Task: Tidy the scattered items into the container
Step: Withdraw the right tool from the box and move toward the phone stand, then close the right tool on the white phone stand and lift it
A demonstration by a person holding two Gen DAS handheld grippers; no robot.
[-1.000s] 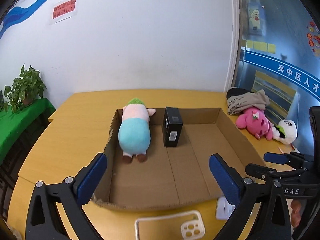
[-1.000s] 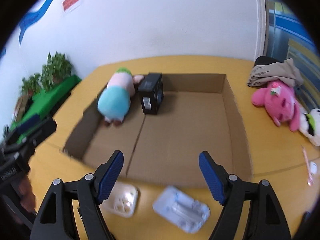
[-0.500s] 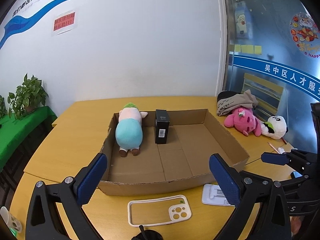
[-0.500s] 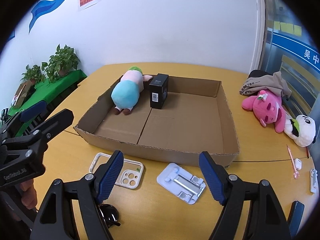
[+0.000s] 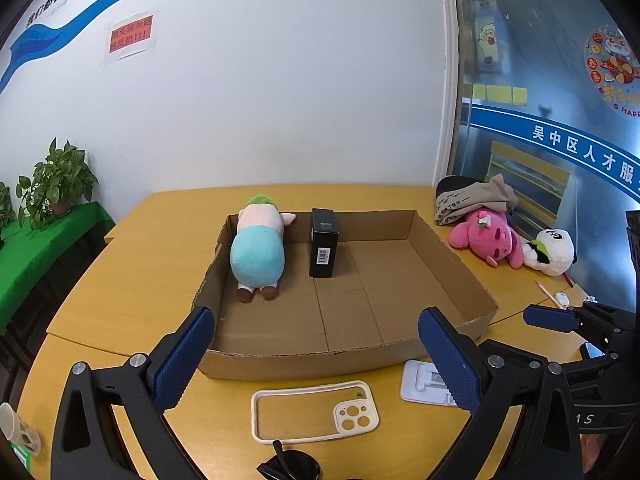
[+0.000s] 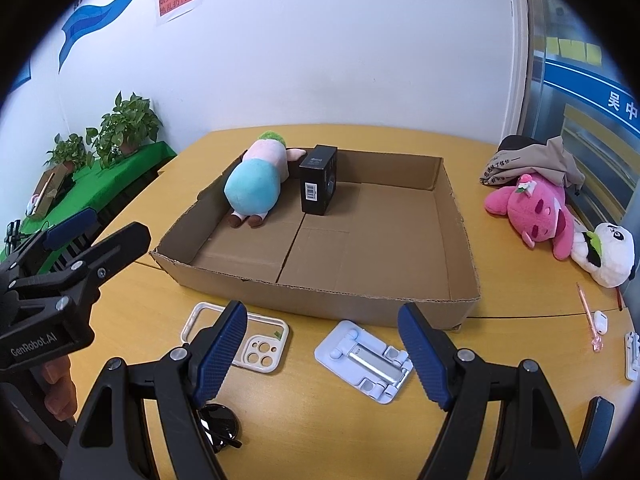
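Note:
A shallow cardboard box sits mid-table holding a blue and pink plush and a black carton. In front of the box lie a cream phone case, a white phone stand and dark sunglasses. My left gripper and my right gripper both stand open and hold nothing, hovering over these items. A pink plush and a panda plush lie to the box's right.
A bundle of cloth sits behind the pink plush. A pink pen and small white items lie near the right table edge. Potted plants stand on a green-covered stand at left. A paper cup sits at the near-left corner.
Both grippers drew back from over the box toward the table's front edge, so the phone case, stand and sunglasses came into view. Both stayed open. Little moved in the last half second.

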